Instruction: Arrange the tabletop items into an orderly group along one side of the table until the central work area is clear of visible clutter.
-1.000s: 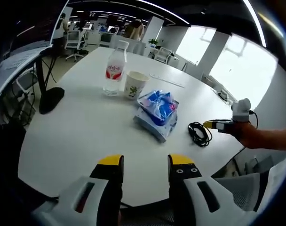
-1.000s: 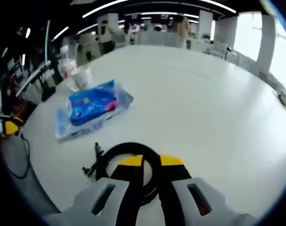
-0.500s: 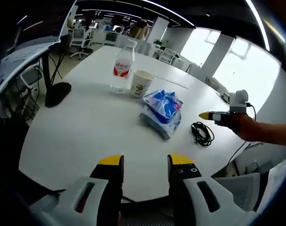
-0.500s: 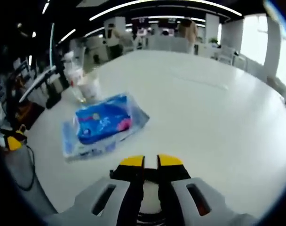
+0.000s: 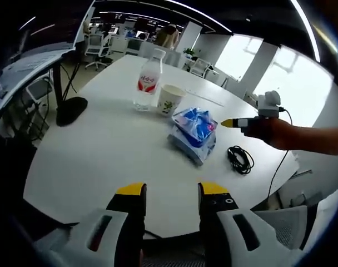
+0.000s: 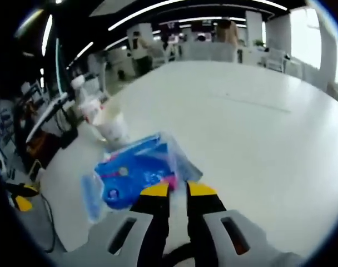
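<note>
A water bottle [image 5: 148, 83], a paper cup [image 5: 170, 99], a blue tissue pack [image 5: 193, 132] and a coiled black cable [image 5: 239, 159] are seen on the round white table [image 5: 97, 150], strung in a loose line from the far side toward the near right edge. In the left gripper view the bottle and cup stand upright just beside each other, the pack lies near the cup, and the cable lies just beside the pack, close to the edge.

The right gripper [image 6: 177, 190] is held with its jaws nearly together, a narrow gap between the yellow tips and nothing visibly between them. It is seen from the other side [image 5: 229, 122] hovering above the table beside the pack. In the right gripper view the tissue pack [image 6: 130, 177] lies directly ahead and slightly left of the tips, its long axis running across the line of approach, with the cup [image 6: 112, 123] and bottle [image 6: 87, 103] beyond it.

The left gripper [image 5: 172, 192] is held open and empty at the near edge, well apart from every item. The right gripper is judged much the nearer to the pack; its jaws would need to be opened before any grasp is made
</note>
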Action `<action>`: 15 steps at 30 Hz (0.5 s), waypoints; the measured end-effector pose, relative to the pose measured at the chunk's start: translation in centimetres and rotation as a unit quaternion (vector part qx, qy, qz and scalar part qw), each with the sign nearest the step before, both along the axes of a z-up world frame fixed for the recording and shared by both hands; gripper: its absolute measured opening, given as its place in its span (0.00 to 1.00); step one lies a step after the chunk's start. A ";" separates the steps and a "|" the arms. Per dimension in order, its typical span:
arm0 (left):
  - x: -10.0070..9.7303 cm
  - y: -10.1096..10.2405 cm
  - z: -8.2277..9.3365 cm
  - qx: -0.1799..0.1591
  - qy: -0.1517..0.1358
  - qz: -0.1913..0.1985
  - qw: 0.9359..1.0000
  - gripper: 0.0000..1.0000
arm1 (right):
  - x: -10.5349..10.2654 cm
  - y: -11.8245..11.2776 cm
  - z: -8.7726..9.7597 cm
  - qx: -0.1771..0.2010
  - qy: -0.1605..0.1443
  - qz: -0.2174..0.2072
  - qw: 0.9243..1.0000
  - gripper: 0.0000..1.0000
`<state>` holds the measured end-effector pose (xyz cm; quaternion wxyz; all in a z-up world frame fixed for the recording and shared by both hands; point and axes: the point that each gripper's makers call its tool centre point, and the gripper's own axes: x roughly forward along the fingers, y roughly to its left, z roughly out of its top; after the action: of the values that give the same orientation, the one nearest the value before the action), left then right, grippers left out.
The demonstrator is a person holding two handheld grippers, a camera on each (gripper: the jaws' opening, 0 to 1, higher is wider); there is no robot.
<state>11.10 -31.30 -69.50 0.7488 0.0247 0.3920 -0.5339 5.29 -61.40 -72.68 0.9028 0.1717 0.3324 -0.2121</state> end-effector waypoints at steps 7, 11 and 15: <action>0.7 0.7 0.1 0.001 -0.001 0.012 1.000 0.36 | 1.6 -0.6 -0.1 0.015 -0.004 -0.011 1.000 0.08; 0.8 1.0 0.0 0.003 0.000 0.018 1.000 0.36 | 2.1 -0.9 -0.4 0.017 -0.001 -0.009 1.000 0.08; 0.9 1.2 0.0 0.003 0.003 0.023 1.000 0.36 | 2.6 -0.8 -0.7 0.021 0.006 -0.001 1.000 0.08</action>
<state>12.03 -30.09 -69.54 0.7599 0.0167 0.3963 -0.5150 7.84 -62.17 -73.34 0.8966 0.1897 0.3421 -0.2075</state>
